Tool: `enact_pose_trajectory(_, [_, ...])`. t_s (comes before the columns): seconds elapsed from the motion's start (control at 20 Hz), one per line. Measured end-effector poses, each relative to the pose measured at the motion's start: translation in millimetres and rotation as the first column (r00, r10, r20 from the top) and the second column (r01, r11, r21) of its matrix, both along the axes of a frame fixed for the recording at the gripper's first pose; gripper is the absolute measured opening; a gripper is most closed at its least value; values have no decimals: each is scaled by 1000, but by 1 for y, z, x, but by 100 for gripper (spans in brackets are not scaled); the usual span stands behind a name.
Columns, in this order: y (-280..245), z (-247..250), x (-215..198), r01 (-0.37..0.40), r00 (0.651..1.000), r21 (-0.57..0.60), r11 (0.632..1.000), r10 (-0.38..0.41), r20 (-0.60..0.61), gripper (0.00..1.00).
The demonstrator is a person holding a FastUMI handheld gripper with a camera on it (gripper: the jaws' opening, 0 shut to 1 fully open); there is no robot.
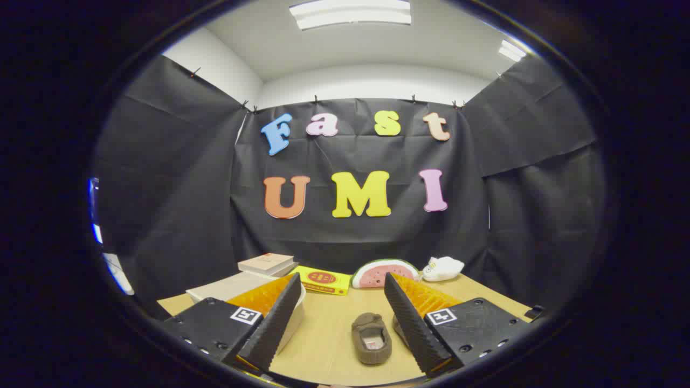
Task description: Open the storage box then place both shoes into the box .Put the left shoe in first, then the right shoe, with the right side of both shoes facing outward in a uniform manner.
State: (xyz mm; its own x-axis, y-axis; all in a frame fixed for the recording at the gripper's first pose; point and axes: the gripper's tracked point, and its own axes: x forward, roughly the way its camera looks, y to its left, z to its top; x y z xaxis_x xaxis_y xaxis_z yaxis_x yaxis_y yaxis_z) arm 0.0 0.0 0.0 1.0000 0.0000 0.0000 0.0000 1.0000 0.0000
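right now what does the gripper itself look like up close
The gripper has two long wedge-shaped fingers with ribbed inner faces. Each rides on a black block with screw holes and a small square black-and-white marker on top. The fingers stand apart, nothing between them.

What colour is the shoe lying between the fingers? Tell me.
Brown, with a pale insole: the shoe lies on the table between the open hand-held gripper fingers, in the gripper view.

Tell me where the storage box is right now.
In the gripper view, the storage box sits on the table behind the open gripper, partly hidden by its left finger, with a book stacked at its far end.
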Motion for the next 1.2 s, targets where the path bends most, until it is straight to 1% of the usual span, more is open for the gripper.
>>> enact_pose_trajectory(0.2, [-4, 5, -3, 18, 1000, -5, 1000, -18, 2, 95])
enact_pose_trajectory(0.5, [-9, 23, -17, 87, 996, -35, 996, -86, 40, 95])
enact_pose_trajectory(0.6, [-9, 23, -19, 97, 995, -36, 995, -96, 43, 95])
enact_pose_trajectory(0.85, [-10, 8, 0, 57, 998, 30, 998, -56, -6, 95])
enact_pose_trajectory(0.95, [-5, 1, 10, 31, 999, 24, 999, -31, -28, 95])
enact_pose_trajectory(1.05, [-12, -5, 20, 47, 998, 1, 999, -47, -51, 96])
enact_pose_trajectory(1.2, [-10, -7, 36, 22, 998, 29, 999, -20, -66, 96])
